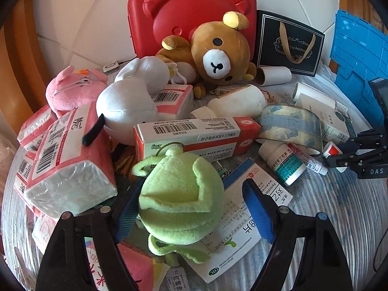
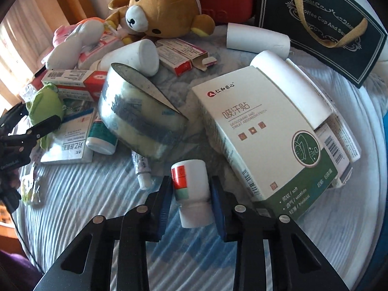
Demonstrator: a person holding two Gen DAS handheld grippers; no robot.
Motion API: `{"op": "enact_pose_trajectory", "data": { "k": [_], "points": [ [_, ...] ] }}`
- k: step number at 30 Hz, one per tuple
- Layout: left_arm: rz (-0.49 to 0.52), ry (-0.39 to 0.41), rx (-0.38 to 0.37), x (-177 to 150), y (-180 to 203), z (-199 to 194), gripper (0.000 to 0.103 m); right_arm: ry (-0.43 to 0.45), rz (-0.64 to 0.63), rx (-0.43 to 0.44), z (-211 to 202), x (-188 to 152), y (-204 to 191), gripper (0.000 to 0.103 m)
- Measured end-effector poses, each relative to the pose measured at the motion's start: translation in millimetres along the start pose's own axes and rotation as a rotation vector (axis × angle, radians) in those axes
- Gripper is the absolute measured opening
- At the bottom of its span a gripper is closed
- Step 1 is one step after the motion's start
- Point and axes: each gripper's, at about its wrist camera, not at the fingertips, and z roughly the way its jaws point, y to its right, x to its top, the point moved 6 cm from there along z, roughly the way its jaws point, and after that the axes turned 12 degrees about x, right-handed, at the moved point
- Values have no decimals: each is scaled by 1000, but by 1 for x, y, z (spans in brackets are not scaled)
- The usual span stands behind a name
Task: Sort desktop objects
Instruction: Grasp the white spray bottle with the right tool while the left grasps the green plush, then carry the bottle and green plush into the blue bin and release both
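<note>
- Tissue packs (image 1: 70, 155) in pink wrap lie piled at your far left, one tilted against a white plush.
- Your left claw (image 1: 194, 184) is released and stands wide. The green plush (image 1: 179, 194) sits between its blue pads: the left pad is at the toy's side, the right pad clear of it.
- The plush lies on a flat white medicine box (image 1: 242, 218), with a long red-and-white box (image 1: 194, 133) just behind it.
- Further right you have a tape roll (image 2: 143, 116) on its side, and a teal-labelled pill bottle (image 2: 101, 138) against its left edge.
- Your right claw (image 2: 191, 181) is clenched on the small white bottle (image 2: 191, 194). Both pads press its sides, the red-and-green label faces left, and its base rests on the striped cloth (image 2: 84, 206).
- Just right of that bottle a green-and-white patch box (image 2: 269, 140) lies tilted on other boxes.
- At the back, a brown bear (image 2: 162, 7) lies left of a dark gift bag (image 2: 322, 24).
</note>
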Motion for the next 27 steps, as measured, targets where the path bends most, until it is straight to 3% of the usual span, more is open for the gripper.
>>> {"op": "enact_pose_trajectory", "data": {
  "k": [3, 4, 5, 8, 16, 27],
  "points": [
    [26, -3, 25, 0, 3, 2, 79, 5, 13, -10, 1, 0, 1, 29],
    [24, 0, 20, 1, 2, 2, 63, 8, 25, -11, 0, 0, 3, 27],
    [16, -26, -18, 0, 2, 4, 56, 10, 35, -9, 0, 0, 4, 27],
    [-35, -36, -61, 0, -6, 2, 56, 10, 46, -21, 0, -2, 3, 27],
    [36, 41, -80, 6, 0, -31, 54, 76, 107, -15, -22, -8, 0, 27],
    [131, 219, -107, 43, 24, -106, 54, 294, 119, -76, -118, -7, -39, 27]
  ]
}}
